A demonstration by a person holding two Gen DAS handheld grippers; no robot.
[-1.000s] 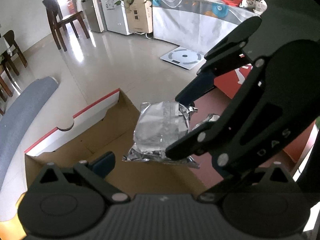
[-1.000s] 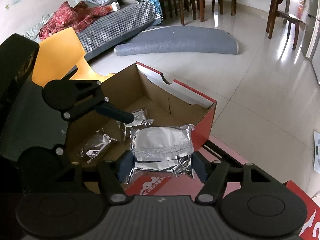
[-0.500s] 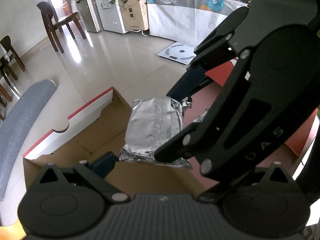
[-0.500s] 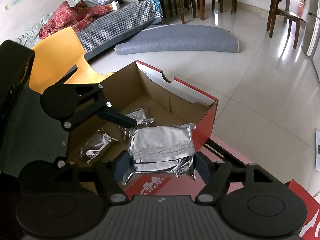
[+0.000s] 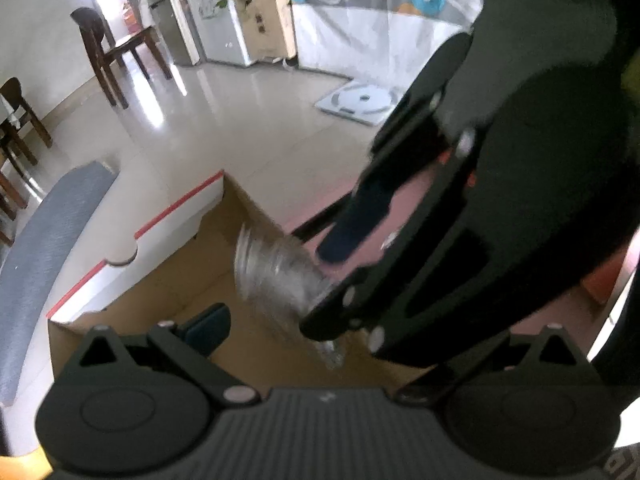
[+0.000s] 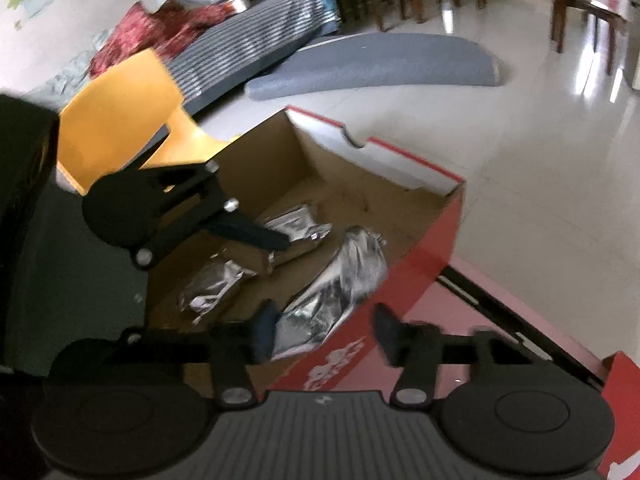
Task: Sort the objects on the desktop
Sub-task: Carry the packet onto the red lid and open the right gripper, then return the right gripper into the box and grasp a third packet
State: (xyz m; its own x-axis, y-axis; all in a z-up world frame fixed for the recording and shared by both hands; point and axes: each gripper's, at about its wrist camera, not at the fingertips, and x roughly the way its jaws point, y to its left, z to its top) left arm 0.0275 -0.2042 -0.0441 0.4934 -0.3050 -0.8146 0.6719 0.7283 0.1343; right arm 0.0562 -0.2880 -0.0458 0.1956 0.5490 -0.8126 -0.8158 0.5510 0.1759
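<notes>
**A:** Inside the cardboard box (image 6: 424, 256) on the pink worktop (image 6: 480, 300), what do you see?

**B:** Three foil pouches. Two lie crumpled on the box floor, the far pouch (image 6: 298, 224) and the near pouch (image 6: 212, 286). The third, the big foil pouch (image 6: 340, 276), is tilted and blurred. It sits just inside the red wall, with its upper end over the box interior.

**A:** Is the right gripper (image 6: 325, 334) holding it?

**B:** No. Its fingers (image 6: 262, 334) have just been closing, but there is a clear gap between them. The pouch's lower end is beside the left-hand finger, and the other finger is clear of it, over the box's red wall. I cannot tell whether the pouch rests on the box floor or is in the air.

**A:** And the left gripper (image 5: 320, 326)?

**B:** It points down into the box from the other side. Only its left finger (image 5: 208, 326) shows in its own view, set far out to the side, so the fingers are spread. The right gripper hides the second finger. In the right wrist view, one dark fingertip reaches in near the far pouch.

**A:** Anything around the box?

**B:** A yellow chair (image 6: 116, 120) stands behind it, and a grey mat (image 6: 380, 64) lies on the floor.
</notes>
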